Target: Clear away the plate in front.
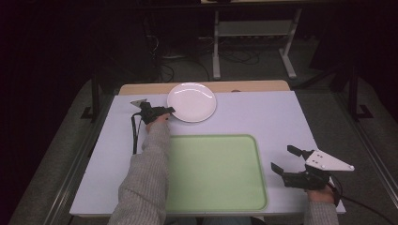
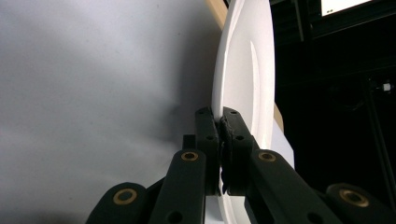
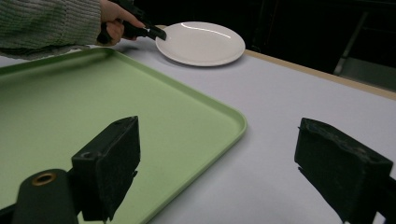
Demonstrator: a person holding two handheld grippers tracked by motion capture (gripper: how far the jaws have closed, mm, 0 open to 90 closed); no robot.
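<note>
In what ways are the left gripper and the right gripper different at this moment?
The left gripper is shut on the rim of the white plate; the right gripper is open and holds nothing. The left gripper reaches to the far side of the table, beyond the green tray; the right gripper hovers near the front edge, right of the tray. Both have black jaws and are hand-held.
</note>
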